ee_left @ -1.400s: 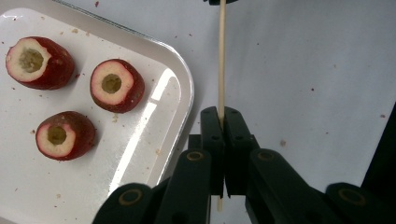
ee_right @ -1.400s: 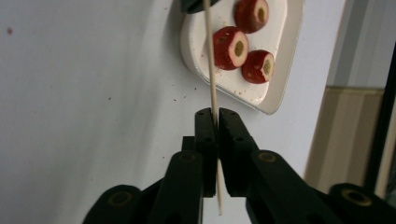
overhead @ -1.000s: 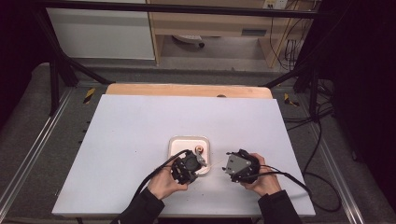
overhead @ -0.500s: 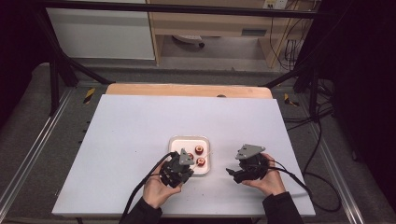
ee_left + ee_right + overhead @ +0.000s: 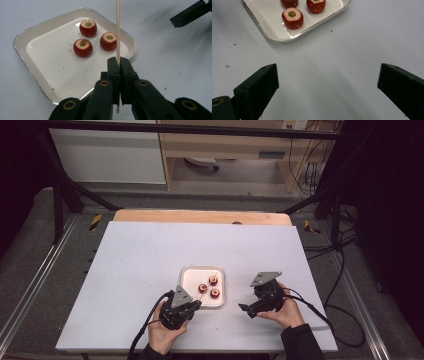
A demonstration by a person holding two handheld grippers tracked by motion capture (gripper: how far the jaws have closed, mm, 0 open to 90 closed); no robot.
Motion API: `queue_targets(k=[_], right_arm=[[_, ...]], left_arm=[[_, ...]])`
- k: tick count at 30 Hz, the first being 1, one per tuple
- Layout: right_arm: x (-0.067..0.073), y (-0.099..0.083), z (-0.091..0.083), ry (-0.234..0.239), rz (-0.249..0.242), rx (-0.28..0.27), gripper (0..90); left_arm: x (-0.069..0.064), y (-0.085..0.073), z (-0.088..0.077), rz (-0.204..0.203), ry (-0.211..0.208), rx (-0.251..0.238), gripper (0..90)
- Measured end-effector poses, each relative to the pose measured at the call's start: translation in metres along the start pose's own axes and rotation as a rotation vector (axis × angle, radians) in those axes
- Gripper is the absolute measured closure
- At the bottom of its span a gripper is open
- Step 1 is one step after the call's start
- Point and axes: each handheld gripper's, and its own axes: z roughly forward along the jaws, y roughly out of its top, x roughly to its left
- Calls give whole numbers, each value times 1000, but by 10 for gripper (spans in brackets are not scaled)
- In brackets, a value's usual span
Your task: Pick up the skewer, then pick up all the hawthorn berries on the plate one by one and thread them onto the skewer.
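A thin wooden skewer [image 5: 118,30] runs up the middle of the left gripper view, pinched low on its length between the pressed-together jaws of the left gripper [image 5: 117,72], with a short end poking out below the pads; gripped that near its foot, the long free end can be aimed like a needle. It points past the lower right edge of a shallow white tray [image 5: 30,37] in the upper left of that frame, where three cored red fruits [image 5: 82,47] lie close together with their hollowed tops up, probably so that the stick can be pushed down through the holes. In the high view the tray [image 5: 186,272] sits just below the centre of the pale bench [image 5: 150,250], the left gripper [image 5: 192,304] at its lower left corner and the right gripper [image 5: 245,309] off to its right, a little apart. The right gripper's jaws have just been opening and now stand spread wide with nothing between them, bare bench [image 5: 329,82] showing in the gap, so that hand looks free to steady a fruit or the tray while the other threads
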Motion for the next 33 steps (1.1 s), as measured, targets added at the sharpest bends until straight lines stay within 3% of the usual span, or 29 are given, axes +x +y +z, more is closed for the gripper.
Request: queue_targets(k=[5, 11, 20, 28, 33], right_arm=[[2, 10, 5, 15, -35, 47, 22], [4, 24, 14, 48, -46, 66, 22], [9, 55, 31, 123, -112, 112, 22], [13, 70, 42, 161, -156, 144, 30], [16, 79, 51, 199, -181, 148, 95]], left_arm=[[3, -9, -1, -18, -9, -33, 881], [8, -17, -8, -46, -2, -62, 881], [14, -25, -15, -95, 3, -88, 881], [15, -26, -17, -94, 5, -82, 882], [15, -26, -16, -94, 0, -83, 882]])
